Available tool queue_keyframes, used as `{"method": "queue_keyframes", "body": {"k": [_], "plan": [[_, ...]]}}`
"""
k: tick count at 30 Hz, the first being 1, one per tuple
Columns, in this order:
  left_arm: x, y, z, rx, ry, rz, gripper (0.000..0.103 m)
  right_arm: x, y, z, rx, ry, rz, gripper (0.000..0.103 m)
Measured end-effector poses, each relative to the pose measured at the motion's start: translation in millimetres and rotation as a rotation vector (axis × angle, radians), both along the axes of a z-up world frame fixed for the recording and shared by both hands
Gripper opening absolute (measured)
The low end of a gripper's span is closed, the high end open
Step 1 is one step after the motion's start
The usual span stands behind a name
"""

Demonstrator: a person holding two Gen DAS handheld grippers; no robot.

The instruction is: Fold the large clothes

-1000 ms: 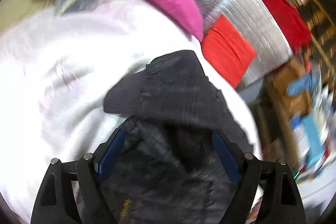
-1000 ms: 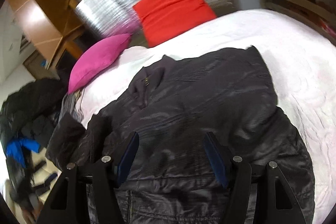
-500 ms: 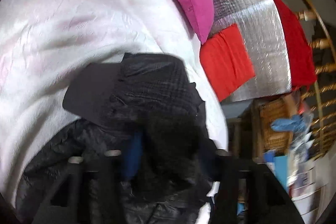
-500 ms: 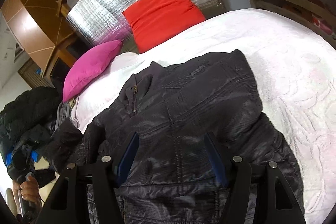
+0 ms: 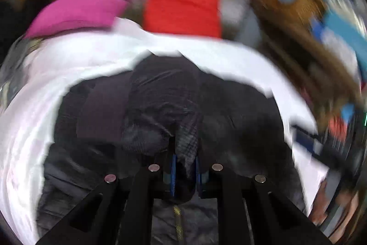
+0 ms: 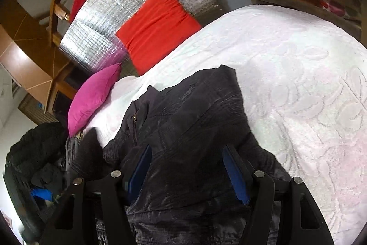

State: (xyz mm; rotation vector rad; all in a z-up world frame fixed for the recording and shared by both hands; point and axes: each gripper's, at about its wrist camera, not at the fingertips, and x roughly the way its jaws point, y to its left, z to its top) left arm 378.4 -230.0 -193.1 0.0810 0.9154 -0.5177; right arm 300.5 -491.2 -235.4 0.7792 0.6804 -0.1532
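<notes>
With the black jacket [image 6: 183, 130] spread on the white bedspread [image 6: 298, 84], the left gripper [image 5: 184, 167] pinches a jacket fold while the right gripper [image 6: 187, 173] hovers spread above it, so the fold should be carried across smoothly, keeping fabric taut.

- The bed [image 5: 57, 84] is viewed closely from the left wrist, blurred, facing 12 o'clock.
- From the right wrist, the red cushion [image 6: 156, 29], shared, is seen at 11 o'clock.
</notes>
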Motion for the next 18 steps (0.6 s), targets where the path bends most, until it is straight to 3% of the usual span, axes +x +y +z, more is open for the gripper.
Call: {"method": "queue_keyframes", "body": {"k": [2, 3, 5, 7, 10, 12, 14, 18], "plan": [[-12, -16, -29, 0.073, 0.069, -0.067, 0.022, -1, -4, -1, 0.011, 0.002, -0.003, 0.068], [-13, -20, -40, 0.101, 0.098, -0.088, 0.036, -1, -5, -2, 0.019, 0.004, -0.001, 0.068], [-24, -17, -52, 0.103, 0.127, -0.140, 0.048, 0, -6, -4, 0.034, 0.013, 0.008, 0.068], [-38, 2, -40, 0.054, 0.070, -0.181, 0.055, 2, -4, -6, 0.035, 0.024, 0.017, 0.068], [-49, 43, -5, -0.057, -0.065, -0.187, 0.074, 6, 4, -7, 0.003, 0.039, 0.043, 0.068], [-48, 83, 16, -0.109, -0.176, -0.103, 0.083, 8, 10, -6, -0.026, 0.044, 0.060, 0.068], [-30, 110, 23, -0.123, -0.213, -0.002, 0.083, 10, 22, -3, -0.061, 0.046, 0.097, 0.068], [18, 162, 7, -0.125, -0.146, 0.301, 0.081, 16, 59, 8, -0.161, 0.019, 0.211, 0.069]]}}
